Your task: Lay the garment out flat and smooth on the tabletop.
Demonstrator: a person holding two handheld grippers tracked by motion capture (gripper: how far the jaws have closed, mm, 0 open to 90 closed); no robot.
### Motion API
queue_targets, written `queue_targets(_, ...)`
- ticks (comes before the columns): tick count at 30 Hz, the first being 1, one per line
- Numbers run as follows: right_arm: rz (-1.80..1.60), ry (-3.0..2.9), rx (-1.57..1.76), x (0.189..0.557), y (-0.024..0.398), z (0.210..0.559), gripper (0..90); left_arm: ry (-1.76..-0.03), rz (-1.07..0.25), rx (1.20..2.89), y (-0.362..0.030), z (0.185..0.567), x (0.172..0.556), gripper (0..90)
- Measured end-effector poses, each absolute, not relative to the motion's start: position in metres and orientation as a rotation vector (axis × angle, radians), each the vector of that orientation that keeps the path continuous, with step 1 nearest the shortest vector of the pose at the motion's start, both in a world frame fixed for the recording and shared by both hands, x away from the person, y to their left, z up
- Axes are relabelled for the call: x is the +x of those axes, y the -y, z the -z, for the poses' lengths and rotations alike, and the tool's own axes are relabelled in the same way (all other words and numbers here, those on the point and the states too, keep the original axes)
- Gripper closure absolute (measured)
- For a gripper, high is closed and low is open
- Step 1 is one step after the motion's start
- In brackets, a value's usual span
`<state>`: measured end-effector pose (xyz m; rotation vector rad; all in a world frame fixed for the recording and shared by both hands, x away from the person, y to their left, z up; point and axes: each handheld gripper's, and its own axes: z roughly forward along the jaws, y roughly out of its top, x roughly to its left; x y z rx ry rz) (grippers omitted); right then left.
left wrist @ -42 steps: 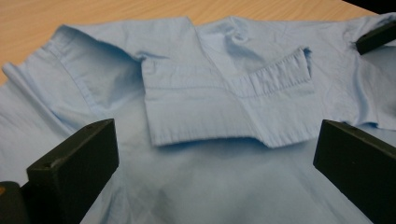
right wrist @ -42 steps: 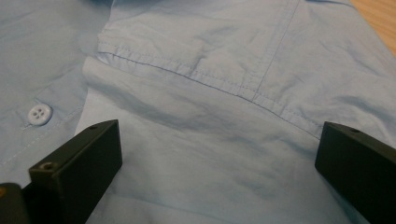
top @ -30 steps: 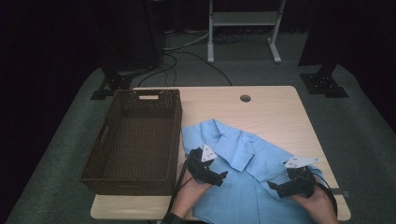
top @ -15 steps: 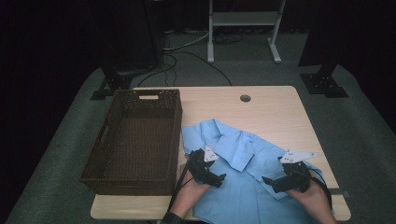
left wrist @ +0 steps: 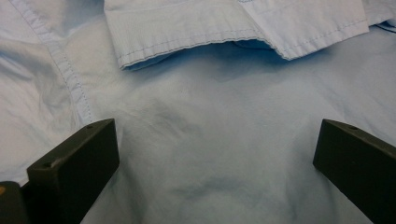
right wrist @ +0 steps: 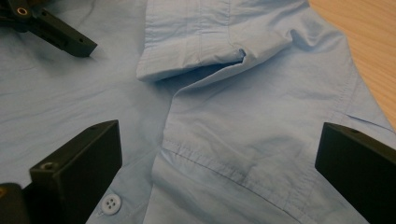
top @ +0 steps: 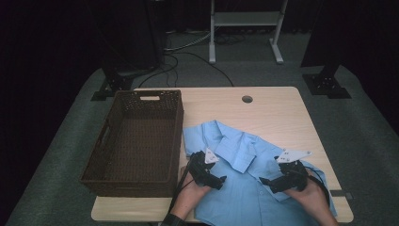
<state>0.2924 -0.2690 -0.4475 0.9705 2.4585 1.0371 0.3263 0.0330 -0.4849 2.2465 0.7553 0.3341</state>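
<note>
- Light blue button-front cotton shirt [top: 254, 174]: spread front-up on the near right part of the pale wooden table [top: 282, 113], collar toward the far side, hem toward the person. Long axis runs near-to-far, tilted slightly left at the collar.
- Left gripper [top: 217, 181]: black, two-jaw, held low over the shirt's left chest. Jaws spread wide, nothing between them; in the left gripper view plain cloth lies between them, with the collar edge [left wrist: 233, 28] just ahead.
- Right gripper [top: 264, 181]: black, grey plate on top, low over the shirt's right side. Jaws likewise parted and empty; the right gripper view shows the button placket [right wrist: 205, 163] and a white button [right wrist: 111, 204] between them, a folded cuff or sleeve edge [right wrist: 196, 56] ahead.
- Key relation: cloth lies directly beneath and forward of both grippers, the two roughly level and facing each other; neither is clearly nearer.
- Dark brown woven basket [top: 136, 141]: empty, left of the shirt, touching or just beside its collar corner.
</note>
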Motion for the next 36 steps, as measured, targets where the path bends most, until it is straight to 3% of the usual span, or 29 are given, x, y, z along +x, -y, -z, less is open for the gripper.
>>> queue_targets(8, -1.043, -2.472, 0.955, 0.298, 0.263, 0.444, 0.0, -0.751, -0.332, 2.248, -0.033, 0.485, 0.327, 0.0)
queue_targets(10, -1.055, -2.481, 0.943, 0.298, 0.261, 0.443, 8.6, -0.752, -0.331, 2.248, -0.033, 0.485, 0.327, 0.0)
queue_targets(16, -1.035, -2.492, 0.93, 0.299, 0.255, 0.443, 9.5, -0.752, -0.332, 2.248, -0.033, 0.485, 0.327, 0.0)
queue_targets(19, -1.025, -2.497, 0.921, 0.3, 0.252, 0.443, 19.7, -0.752, -0.332, 2.248, -0.033, 0.485, 0.327, 0.0)
queue_targets(25, -1.015, -2.524, 0.891, 0.3, 0.249, 0.443, 32.1, -0.752, -0.331, 2.247, -0.033, 0.485, 0.327, 0.0)
queue_targets(27, -1.005, -2.546, 0.873, 0.3, 0.247, 0.443, 40.7, -0.752, -0.331, 2.247, -0.033, 0.485, 0.327, 0.0)
queue_targets(31, -0.985, -2.565, 0.864, 0.3, 0.246, 0.445, 48.4, -0.752, -0.331, 2.247, -0.033, 0.485, 0.327, 0.0)
queue_targets(36, -0.973, -2.574, 0.857, 0.301, 0.245, 0.447, 51.9, -0.752, -0.331, 2.248, -0.033, 0.485, 0.327, 0.0)
